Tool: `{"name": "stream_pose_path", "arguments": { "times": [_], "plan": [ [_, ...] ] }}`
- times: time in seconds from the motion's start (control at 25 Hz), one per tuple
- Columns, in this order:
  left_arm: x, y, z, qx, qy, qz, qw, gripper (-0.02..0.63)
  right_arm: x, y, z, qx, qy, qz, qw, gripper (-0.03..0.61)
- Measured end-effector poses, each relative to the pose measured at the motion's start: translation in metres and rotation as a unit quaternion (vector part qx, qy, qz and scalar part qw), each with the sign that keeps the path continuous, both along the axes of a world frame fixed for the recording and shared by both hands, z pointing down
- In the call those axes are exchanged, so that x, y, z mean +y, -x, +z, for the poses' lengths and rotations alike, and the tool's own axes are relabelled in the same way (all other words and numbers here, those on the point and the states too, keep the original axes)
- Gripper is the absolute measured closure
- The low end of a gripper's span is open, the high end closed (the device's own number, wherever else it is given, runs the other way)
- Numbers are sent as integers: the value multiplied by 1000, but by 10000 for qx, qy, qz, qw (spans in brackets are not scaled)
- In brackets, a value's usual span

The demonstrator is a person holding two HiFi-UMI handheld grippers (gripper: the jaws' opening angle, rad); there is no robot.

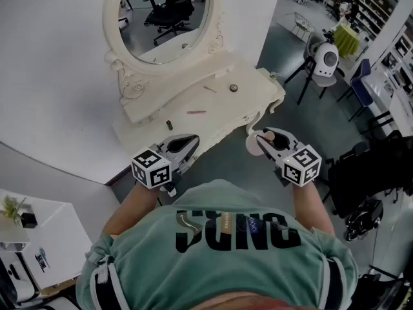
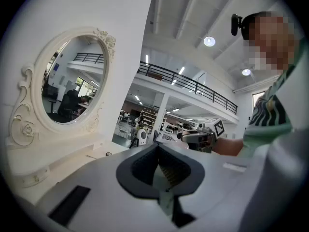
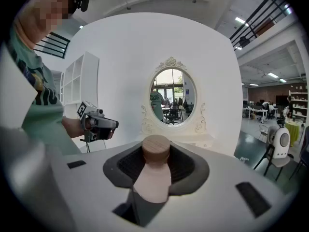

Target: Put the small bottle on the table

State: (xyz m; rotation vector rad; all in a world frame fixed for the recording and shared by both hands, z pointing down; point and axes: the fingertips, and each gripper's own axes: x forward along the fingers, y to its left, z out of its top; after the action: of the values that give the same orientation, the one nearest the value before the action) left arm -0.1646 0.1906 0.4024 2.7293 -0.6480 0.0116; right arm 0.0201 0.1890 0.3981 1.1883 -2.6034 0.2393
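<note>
The small bottle (image 3: 152, 178) is pale pink with a round wooden cap (image 3: 155, 150). My right gripper (image 3: 155, 167) is shut on its body, and the cap points away from the camera. In the head view the bottle (image 1: 252, 143) shows at the tip of the right gripper (image 1: 263, 141), just off the front right corner of the cream dressing table (image 1: 213, 105). My left gripper (image 1: 187, 144) hovers at the table's front edge. Its jaws meet with nothing between them in the left gripper view (image 2: 161, 172).
An oval mirror (image 1: 161, 11) stands at the back of the table. On the tabletop lie a small dark round thing (image 1: 233, 88), two thin sticks (image 1: 196, 112) and a small dark tube (image 1: 169, 124). A white shelf unit (image 1: 39, 237) stands left, and chairs (image 1: 326, 60) stand right.
</note>
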Motion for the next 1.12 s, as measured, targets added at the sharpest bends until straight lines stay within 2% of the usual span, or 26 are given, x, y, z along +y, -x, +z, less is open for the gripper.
{"name": "stream_pose_path", "arguments": {
  "times": [0.6, 1.12],
  "plan": [
    [-10, -21, -7, -21, -106, -116, 9999, 604, -15, -16, -5, -61, -24, -125, 9999, 457],
    [18, -93, -16, -18, -241, -337, 9991, 604, 1, -77, -15, -13, -50, -370, 9993, 457]
  ]
}}
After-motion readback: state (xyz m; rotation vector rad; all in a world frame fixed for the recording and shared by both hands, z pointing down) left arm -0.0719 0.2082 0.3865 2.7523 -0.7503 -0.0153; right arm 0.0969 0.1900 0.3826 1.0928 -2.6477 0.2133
